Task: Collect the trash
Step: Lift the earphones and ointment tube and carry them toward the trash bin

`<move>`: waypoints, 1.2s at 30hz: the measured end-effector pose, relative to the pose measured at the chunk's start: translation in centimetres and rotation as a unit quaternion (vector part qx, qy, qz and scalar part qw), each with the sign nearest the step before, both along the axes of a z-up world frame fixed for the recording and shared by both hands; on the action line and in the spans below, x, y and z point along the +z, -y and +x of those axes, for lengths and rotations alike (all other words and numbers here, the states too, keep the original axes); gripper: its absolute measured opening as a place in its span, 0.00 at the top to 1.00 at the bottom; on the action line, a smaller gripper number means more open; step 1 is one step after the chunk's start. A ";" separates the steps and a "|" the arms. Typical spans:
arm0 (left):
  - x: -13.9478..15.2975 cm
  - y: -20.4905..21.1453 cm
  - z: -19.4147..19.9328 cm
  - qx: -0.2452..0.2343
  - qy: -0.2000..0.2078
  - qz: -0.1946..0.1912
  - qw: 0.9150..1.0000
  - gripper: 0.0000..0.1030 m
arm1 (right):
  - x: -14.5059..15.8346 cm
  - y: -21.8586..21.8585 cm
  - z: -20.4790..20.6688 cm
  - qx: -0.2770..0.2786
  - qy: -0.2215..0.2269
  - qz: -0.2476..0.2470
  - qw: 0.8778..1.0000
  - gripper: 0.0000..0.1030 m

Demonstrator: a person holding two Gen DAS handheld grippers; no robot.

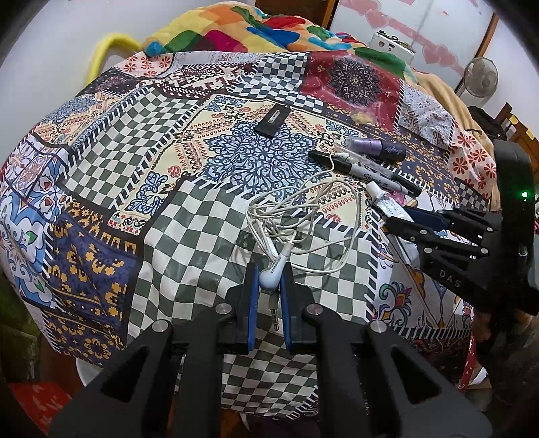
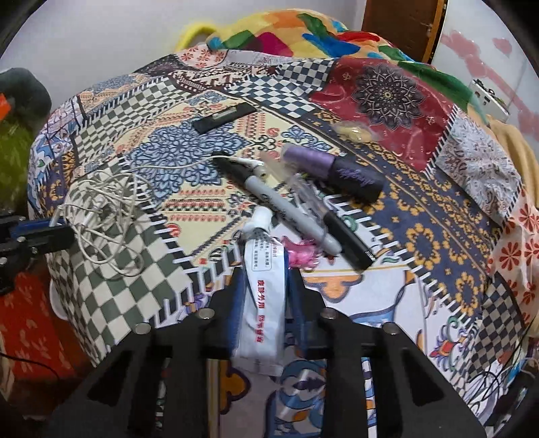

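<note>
On a patchwork bedspread (image 1: 188, 249) lies a tangled white earphone cable (image 1: 303, 209). My left gripper (image 1: 269, 286) is shut on its white earbud (image 1: 270, 278), with the jack plug hanging between the pads. In the right wrist view my right gripper (image 2: 266, 273) is shut on a white tube (image 2: 261, 303) with red print, whose cap end points away towards the markers. The left wrist view shows the right gripper (image 1: 399, 219) low over that tube (image 1: 382, 200). A pink wrapper (image 2: 303, 254) lies just beside the tube.
A grey Sharpie marker (image 2: 286, 209), a black marker (image 2: 347, 239) and a purple bottle (image 2: 337, 168) lie beyond the tube. A flat black item (image 2: 222, 118) sits farther back, a yellowish wrapper (image 2: 353, 131) near the red patch. A colourful blanket (image 1: 235, 30) is heaped at the far end.
</note>
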State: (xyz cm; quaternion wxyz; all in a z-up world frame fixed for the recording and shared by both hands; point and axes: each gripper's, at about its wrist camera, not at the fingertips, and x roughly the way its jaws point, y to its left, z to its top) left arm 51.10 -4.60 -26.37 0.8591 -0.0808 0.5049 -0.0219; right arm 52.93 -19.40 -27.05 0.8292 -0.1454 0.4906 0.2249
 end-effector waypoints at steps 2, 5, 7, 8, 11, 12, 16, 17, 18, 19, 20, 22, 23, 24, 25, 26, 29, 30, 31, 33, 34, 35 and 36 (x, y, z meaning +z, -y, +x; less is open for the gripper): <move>0.2 0.0 -0.1 0.000 0.002 -0.001 1.000 0.89 | 0.0 0.1 0.2 -0.008 -0.006 0.005 1.000 0.79; 0.9 0.1 -0.4 0.000 0.009 -0.004 1.000 0.89 | 0.3 0.3 0.1 -0.019 -0.019 0.025 0.999 0.79; 1.8 0.2 -0.8 0.000 0.017 -0.004 1.000 0.89 | 1.0 0.4 -0.3 -0.023 -0.021 0.036 0.999 0.79; 2.3 0.2 -1.0 0.000 0.022 -0.003 1.000 0.89 | 1.5 0.5 -0.6 -0.025 -0.020 0.042 0.999 0.79; 3.9 0.1 -1.6 0.002 0.036 -0.005 0.999 0.89 | 3.3 0.5 -1.6 -0.029 -0.010 0.050 0.998 0.79; 4.7 0.0 -1.9 0.003 0.044 -0.007 0.999 0.89 | 4.1 0.5 -2.0 -0.030 -0.004 0.053 0.998 0.79; 7.7 -0.3 -3.1 0.005 0.070 -0.018 0.997 0.89 | 7.0 0.4 -3.3 -0.035 0.019 0.060 0.997 0.79; 8.3 -0.3 -3.2 0.004 0.074 -0.020 0.997 0.89 | 7.8 0.4 -3.6 -0.036 0.026 0.061 0.997 0.79; 8.9 -0.3 -3.3 0.003 0.079 -0.021 0.997 0.89 | 8.4 0.3 -3.9 -0.037 0.032 0.063 0.997 0.79; 9.8 -0.3 -3.3 0.002 0.086 -0.020 0.996 0.89 | 8.9 0.3 -4.1 -0.039 0.035 0.065 0.997 0.79; 10.5 -0.3 -3.4 0.002 0.092 -0.019 0.996 0.89 | 9.4 0.3 -4.3 -0.041 0.039 0.067 0.996 0.79; 11.9 -0.3 -3.7 0.003 0.105 -0.012 0.994 0.89 | 10.3 0.4 -4.8 -0.045 0.041 0.075 0.995 0.79; 12.6 -0.5 -3.9 0.005 0.111 -0.010 0.994 0.90 | 10.7 0.5 -5.1 -0.047 0.041 0.078 0.995 0.79; 13.2 -0.6 -4.2 0.006 0.116 -0.011 0.993 0.89 | 11.1 0.5 -5.4 -0.049 0.040 0.082 0.995 0.79; 13.8 -0.9 -4.6 0.008 0.122 -0.010 0.992 0.89 | 11.6 0.5 -5.8 -0.051 0.039 0.088 0.994 0.79; 14.5 -1.1 -5.2 0.011 0.127 -0.008 0.992 0.90 | 12.0 0.4 -6.1 -0.051 0.039 0.093 0.994 0.79; 15.8 -1.7 -6.7 0.017 0.138 -0.005 0.990 0.89 | 13.4 0.1 -7.4 -0.049 0.043 0.101 0.993 0.79; 16.3 -2.0 -7.5 0.020 0.143 -0.004 0.990 0.89 | 13.9 -0.1 -7.8 -0.047 0.044 0.104 0.992 0.79; 16.8 -2.2 -8.1 0.022 0.146 -0.003 0.989 0.89 | 14.4 -0.3 -8.3 -0.046 0.047 0.106 0.992 0.79; 17.6 -2.6 -9.5 0.026 0.152 0.000 0.988 0.89 | 15.3 -0.7 -9.1 -0.042 0.053 0.110 0.992 0.79; 18.0 -2.8 -10.2 0.027 0.154 0.002 0.988 0.89 | 15.8 -1.0 -9.6 -0.040 0.057 0.111 0.991 0.79; 18.3 -3.1 -10.8 0.029 0.156 0.004 0.987 0.89 | 16.2 -1.2 -10.0 -0.037 0.059 0.113 0.991 0.79; 18.6 -3.3 -11.5 0.031 0.159 0.007 0.987 0.89 | 16.6 -1.5 -10.5 -0.035 0.062 0.115 0.991 0.79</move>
